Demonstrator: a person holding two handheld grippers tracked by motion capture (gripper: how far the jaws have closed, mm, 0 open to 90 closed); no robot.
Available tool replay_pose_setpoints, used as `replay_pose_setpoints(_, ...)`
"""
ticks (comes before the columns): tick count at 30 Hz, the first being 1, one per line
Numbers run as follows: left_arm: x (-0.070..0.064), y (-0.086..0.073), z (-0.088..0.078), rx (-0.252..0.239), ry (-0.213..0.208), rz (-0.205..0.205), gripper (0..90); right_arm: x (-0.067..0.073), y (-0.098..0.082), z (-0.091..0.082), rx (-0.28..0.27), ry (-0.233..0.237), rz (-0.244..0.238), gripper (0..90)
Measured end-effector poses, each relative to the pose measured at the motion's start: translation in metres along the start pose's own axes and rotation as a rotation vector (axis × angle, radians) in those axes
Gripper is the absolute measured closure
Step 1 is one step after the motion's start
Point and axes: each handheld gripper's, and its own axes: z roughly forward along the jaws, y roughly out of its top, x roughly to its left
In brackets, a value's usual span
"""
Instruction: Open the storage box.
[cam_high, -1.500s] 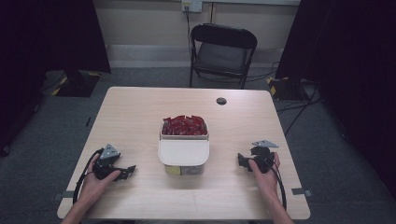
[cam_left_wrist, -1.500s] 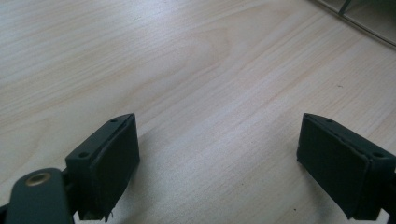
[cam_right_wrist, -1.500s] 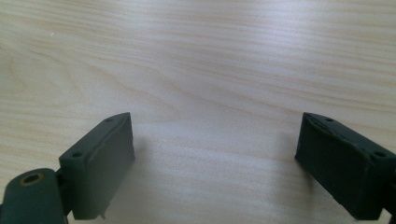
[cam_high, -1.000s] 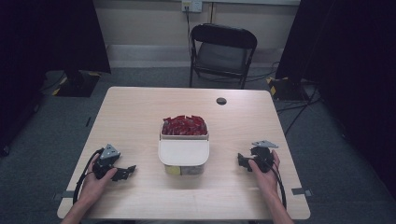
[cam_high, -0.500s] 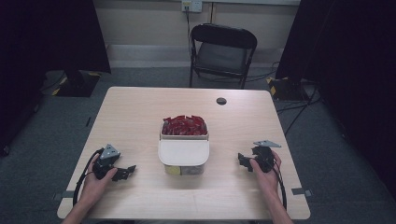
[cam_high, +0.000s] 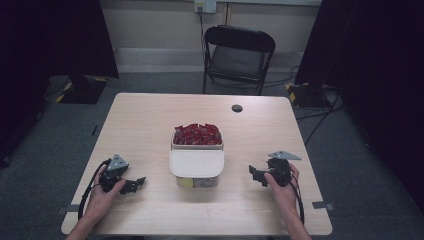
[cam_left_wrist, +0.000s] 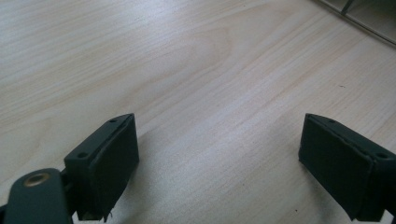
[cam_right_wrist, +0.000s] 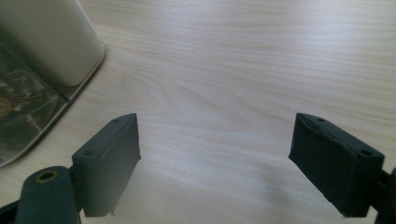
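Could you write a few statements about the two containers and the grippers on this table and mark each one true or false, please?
1. The container with the cream lid stands in front of the open container of red packets, on the person's side. True.
2. The right gripper holds the cream lid. False: its jaws are open with only bare table between them.
3. The left gripper is open and holds nothing. True.
4. The red packets lie scattered over the table. False: they are piled in their container.
5. A folding chair stands beyond the table's far edge. True.
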Motion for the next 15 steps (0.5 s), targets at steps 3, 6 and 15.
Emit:
replay_pose_setpoints(3,0.0,0.0,0.0,0.0,0.0,0.0,11.6,0.008,0.002,-0.004,-0.009,0.022,-0.021,15.5)
replay_pose_setpoints(6,0.0,0.0,0.0,-0.002,0.0,-0.002,11.6,0.015,0.006,-0.007,-0.024,0.052,-0.041,15.8)
replay_pose_setpoints(15,0.0,0.0,0.0,-0.001,0.0,-0.001,11.6,0.032,0.014,-0.02,-0.06,0.117,-0.096,15.4)
